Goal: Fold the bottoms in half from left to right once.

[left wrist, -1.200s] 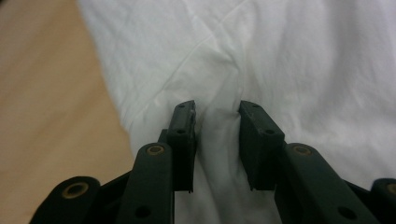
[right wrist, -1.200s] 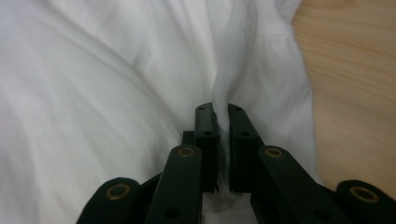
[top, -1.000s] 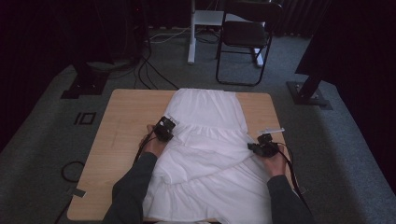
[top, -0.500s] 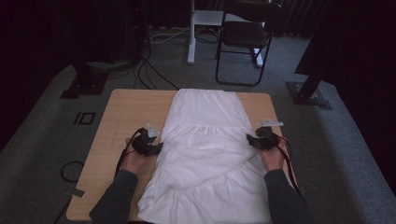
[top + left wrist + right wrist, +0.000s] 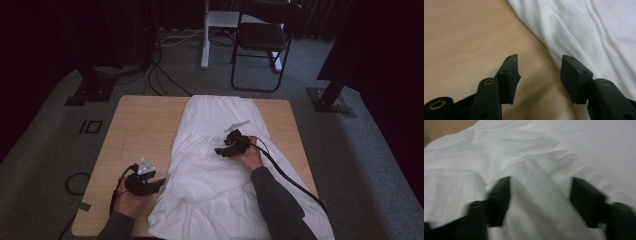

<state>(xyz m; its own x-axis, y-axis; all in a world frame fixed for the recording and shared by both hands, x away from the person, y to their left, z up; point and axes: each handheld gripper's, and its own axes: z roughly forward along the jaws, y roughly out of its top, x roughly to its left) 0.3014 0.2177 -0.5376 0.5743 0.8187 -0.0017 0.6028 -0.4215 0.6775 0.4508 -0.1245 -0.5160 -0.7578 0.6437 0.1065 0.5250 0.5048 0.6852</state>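
The wooden table serves as the landmark here; a white cloth lies spread along its middle and right part, running from the table's far edge to its near edge and hanging a little over the near right corner; the table's left part is bare wood. At the near left of the table, the left gripper rests low over the wood just beside the cloth's left border, held by the person's left hand; in the left gripper view its jaws stand apart with nothing between them, bare table under the gap and the cloth's edge running slantwise just past the tips, one jaw close to that edge; whether that jaw touches the fabric cannot be told. Farther right, over the middle of the cloth and toward the table's right side, the right gripper sits on the fabric, held by the right hand, with its black cable trailing back across the cloth toward the table's near right corner; in the blurred right gripper view its jaws are spread wide, and a raised fold of the cloth lies between them, not pinched.
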